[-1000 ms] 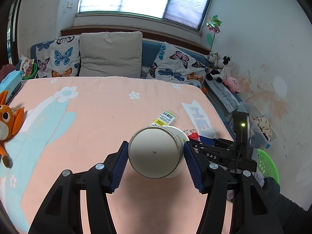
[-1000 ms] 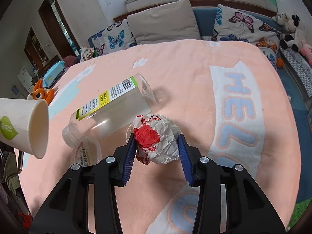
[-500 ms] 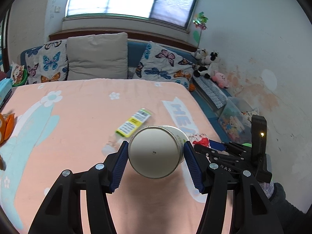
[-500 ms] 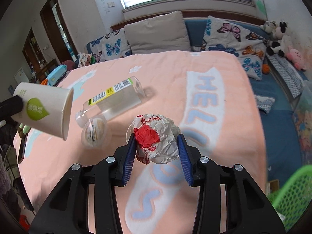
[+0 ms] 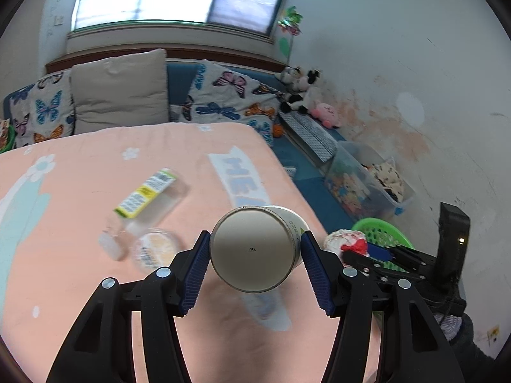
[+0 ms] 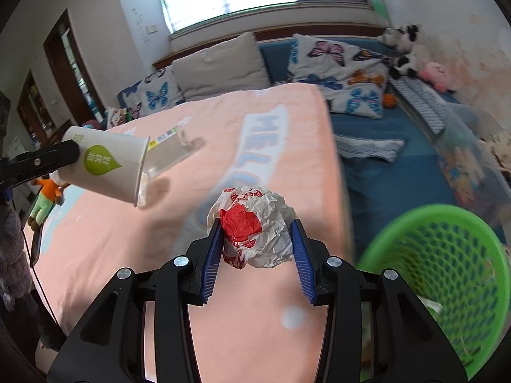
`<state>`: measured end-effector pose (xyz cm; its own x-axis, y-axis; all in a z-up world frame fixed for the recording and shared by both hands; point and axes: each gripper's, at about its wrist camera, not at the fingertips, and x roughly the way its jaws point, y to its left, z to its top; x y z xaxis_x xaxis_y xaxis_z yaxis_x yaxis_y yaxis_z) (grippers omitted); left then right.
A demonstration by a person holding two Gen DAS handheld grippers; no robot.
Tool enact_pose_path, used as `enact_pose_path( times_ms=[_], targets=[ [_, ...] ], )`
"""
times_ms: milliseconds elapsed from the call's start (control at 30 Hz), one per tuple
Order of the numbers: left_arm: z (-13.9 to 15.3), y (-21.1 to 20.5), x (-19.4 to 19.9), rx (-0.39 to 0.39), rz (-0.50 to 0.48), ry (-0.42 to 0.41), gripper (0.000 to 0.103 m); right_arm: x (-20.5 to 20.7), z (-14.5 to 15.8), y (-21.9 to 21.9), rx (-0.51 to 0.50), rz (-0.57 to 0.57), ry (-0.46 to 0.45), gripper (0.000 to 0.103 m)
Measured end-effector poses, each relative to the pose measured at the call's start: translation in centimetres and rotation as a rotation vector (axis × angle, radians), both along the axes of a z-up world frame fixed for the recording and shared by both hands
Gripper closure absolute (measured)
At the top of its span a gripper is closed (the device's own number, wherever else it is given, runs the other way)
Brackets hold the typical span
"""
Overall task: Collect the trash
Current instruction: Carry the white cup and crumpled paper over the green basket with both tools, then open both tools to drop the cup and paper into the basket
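Observation:
My left gripper [image 5: 255, 266] is shut on a white paper cup [image 5: 254, 249] with a green leaf logo, held above the pink bed; the cup also shows in the right wrist view [image 6: 105, 166]. My right gripper [image 6: 255, 249] is shut on a crumpled white and red paper ball [image 6: 252, 226], held over the bed's right edge; the ball also shows in the left wrist view [image 5: 346, 242]. A green mesh basket [image 6: 447, 255] stands on the floor just right of the ball and also shows in the left wrist view [image 5: 380, 228].
A clear plastic bottle [image 5: 150, 198] with a yellow label and a small round lidded tub [image 5: 155, 249] lie on the bed [image 5: 80, 191]. Pillows and plush toys line the headboard. A clear storage box [image 5: 367, 185] stands by the wall.
Both grippers have swung right with their loads. The green basket has come into the right wrist view, close beside the paper ball. The bottle has slid left in view.

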<state>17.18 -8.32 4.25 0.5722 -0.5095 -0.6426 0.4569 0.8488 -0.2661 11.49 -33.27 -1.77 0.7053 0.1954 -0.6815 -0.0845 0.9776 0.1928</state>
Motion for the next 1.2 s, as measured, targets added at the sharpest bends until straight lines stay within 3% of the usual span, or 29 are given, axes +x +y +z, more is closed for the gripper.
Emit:
enact_pose_path(
  times_ms=[267, 533, 867, 1200],
  targets=[
    [-0.5, -5.0, -0.9, 0.007, -0.097, 0.011, 0.047, -4.8, 0.2, -5.9, -0.044, -0.135, 0.002, 0.06],
    [-1.0, -10.4, -2.0, 0.024, -0.2, 0.022, 0.047, -8.9, -1.5, -12.2, -0.049, -0.289, 0.044, 0.057],
    [-2.4, -15.8, -3.7, 0.058, -0.305, 0.046, 0.047, -12.1, -2.6, -15.8, -0.021, -0.398, 0.06, 0.048],
    [-4.6, -20.3, -4.4, 0.089, -0.37, 0.088, 0.047, -13.7, -2.1, -16.7, 0.01, -0.437, 0.039, 0.041]
  ],
)
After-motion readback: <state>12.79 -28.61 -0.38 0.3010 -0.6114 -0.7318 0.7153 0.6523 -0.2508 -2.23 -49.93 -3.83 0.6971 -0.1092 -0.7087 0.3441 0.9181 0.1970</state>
